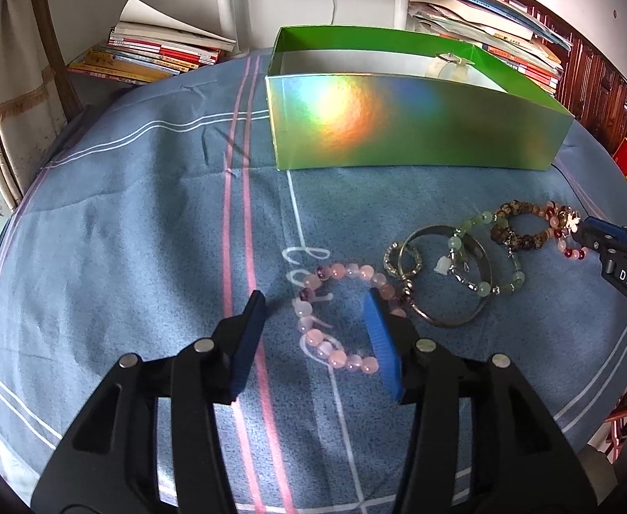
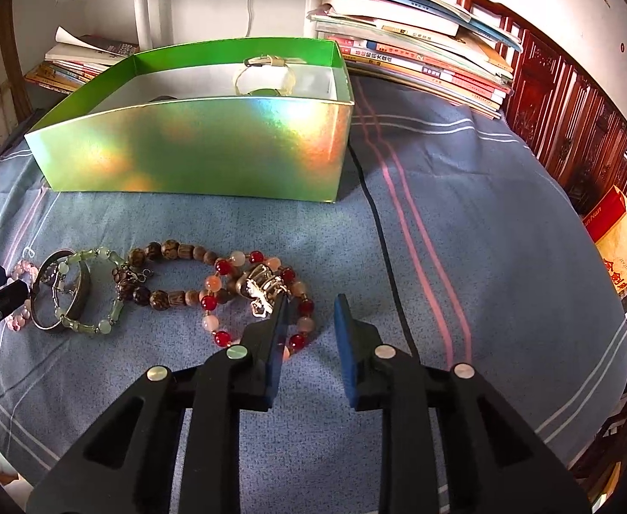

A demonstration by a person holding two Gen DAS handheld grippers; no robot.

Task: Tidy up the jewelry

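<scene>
A shiny green box [image 1: 399, 128] stands open at the back of the blue cloth; it also shows in the right wrist view [image 2: 193, 154] with a pale bangle [image 2: 264, 79] inside. My left gripper [image 1: 315, 300] is open, its fingers either side of a pink bead bracelet [image 1: 313, 334]. My right gripper [image 2: 311, 300] is open over the right side of a red and peach bead bracelet [image 2: 215, 312] with a silver charm [image 2: 260, 289]. A brown bead bracelet [image 2: 163, 274], a green bead bracelet [image 2: 103, 291] and a metal bangle [image 1: 450, 274] lie between them.
Book stacks [image 2: 420, 55] line the back wall. A dark wooden cabinet [image 2: 570, 128] stands on the right, with a red and yellow carton [image 2: 622, 240] beside the cloth. A black cable [image 2: 382, 235] runs across the cloth.
</scene>
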